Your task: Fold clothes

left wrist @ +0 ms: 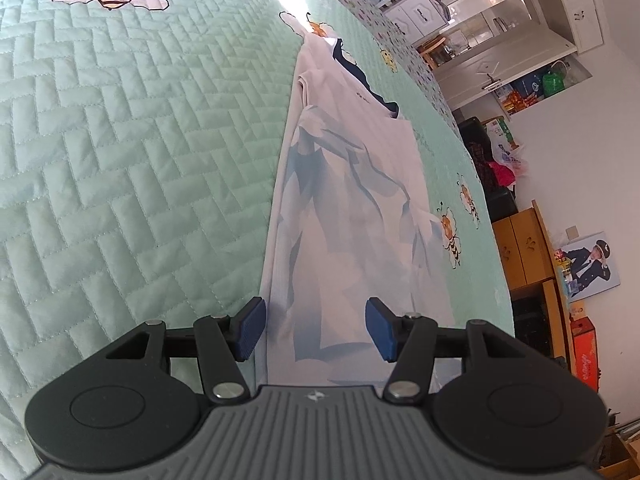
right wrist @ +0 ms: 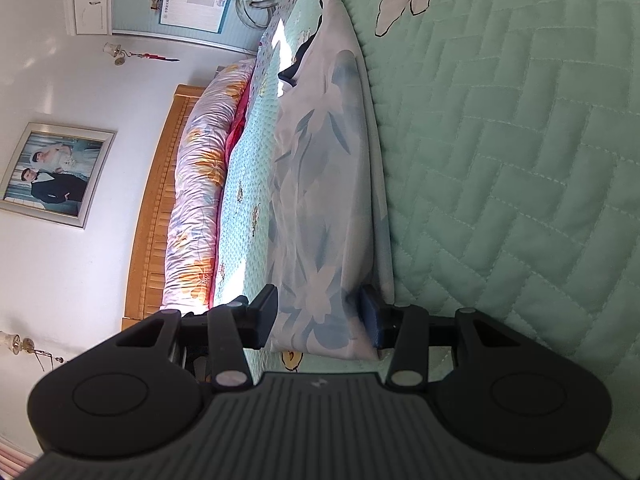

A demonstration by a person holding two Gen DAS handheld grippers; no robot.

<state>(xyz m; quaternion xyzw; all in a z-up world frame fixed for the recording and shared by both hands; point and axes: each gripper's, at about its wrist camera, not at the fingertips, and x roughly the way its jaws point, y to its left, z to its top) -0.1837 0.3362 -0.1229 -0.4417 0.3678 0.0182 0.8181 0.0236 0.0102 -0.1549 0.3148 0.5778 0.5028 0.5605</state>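
Observation:
A pale shirt with a blue floral print lies in a long narrow strip on the green quilted bed, its dark collar at the far end. My left gripper hovers open over the near hem, its blue pads apart and clear of the cloth. In the right wrist view the same shirt runs away from my right gripper. Its near end sits in the gap between the jaws and lies over the right finger, partly hiding it. The jaws stand apart, and I see no squeeze.
The bed's edge drops off beside the shirt, with wooden cabinets and boxes beyond. A rolled flowered duvet lies against the wooden headboard. Open quilt stretches beside the shirt.

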